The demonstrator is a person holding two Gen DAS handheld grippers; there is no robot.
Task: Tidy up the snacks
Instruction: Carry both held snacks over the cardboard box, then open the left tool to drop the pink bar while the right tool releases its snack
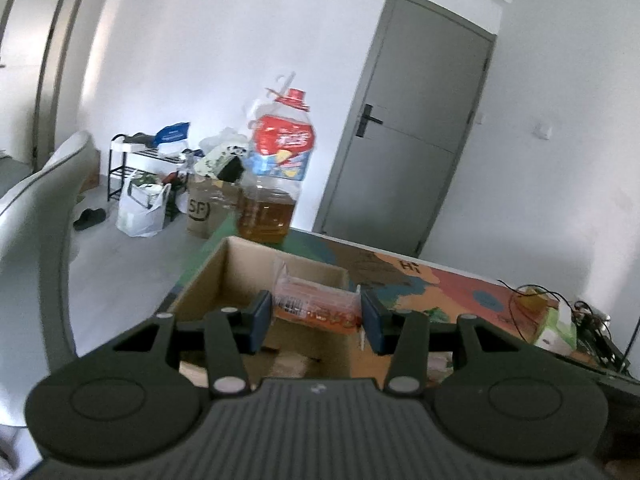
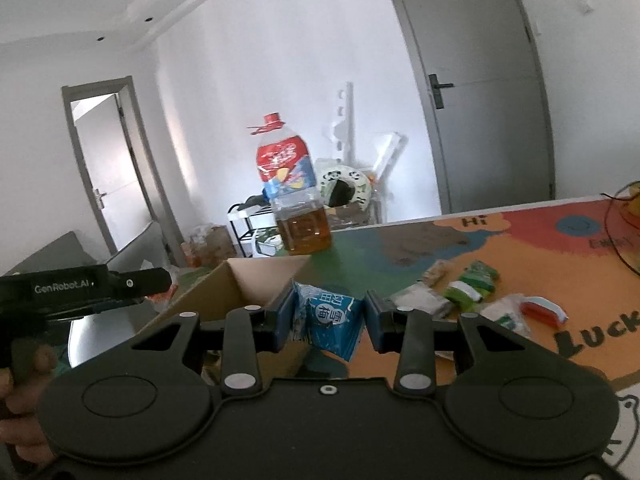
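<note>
My left gripper is shut on a clear snack packet with an orange print, held above the open cardboard box. My right gripper is shut on a blue snack packet with white lettering, held at the box's right edge over the table. Several more snack packets, green, white and one red and white, lie on the colourful table mat to the right. The left gripper's black body and a hand show at the left of the right wrist view.
A large oil bottle with a red cap stands on the table just beyond the box. Cables and a tissue box sit at the table's far right. A white chair, bags and a rack are on the floor; a grey door is behind.
</note>
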